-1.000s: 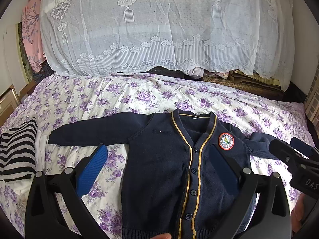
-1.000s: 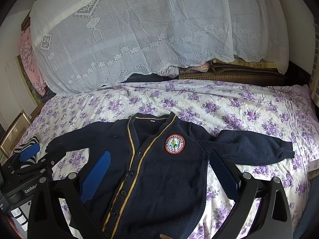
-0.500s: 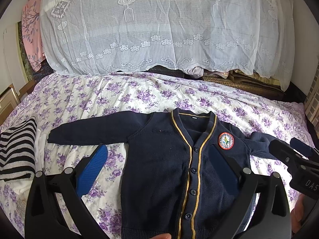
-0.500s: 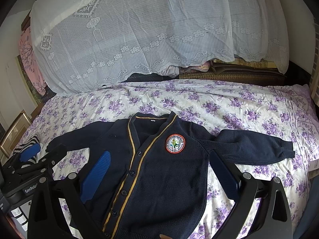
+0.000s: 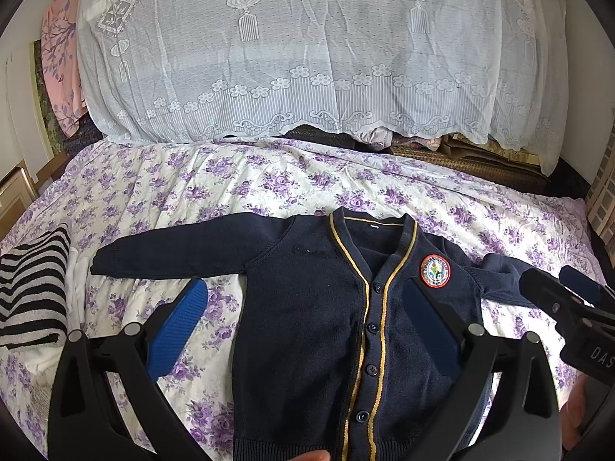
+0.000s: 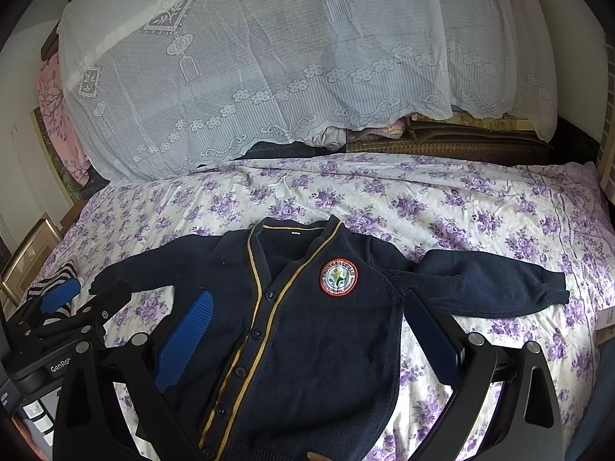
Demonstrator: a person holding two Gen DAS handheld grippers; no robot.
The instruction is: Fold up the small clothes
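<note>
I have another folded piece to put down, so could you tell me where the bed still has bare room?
The widest free patch of floral sheet lies between the navy cardigan collar and the lace-covered pile. A smaller strip lies beyond the sleeve on the right. The left edge is crowded by the striped garment.

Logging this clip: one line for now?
navy cardigan: flat, unfolded, buttoned | left gripper: open | right gripper: open | floral bedsheet
</note>
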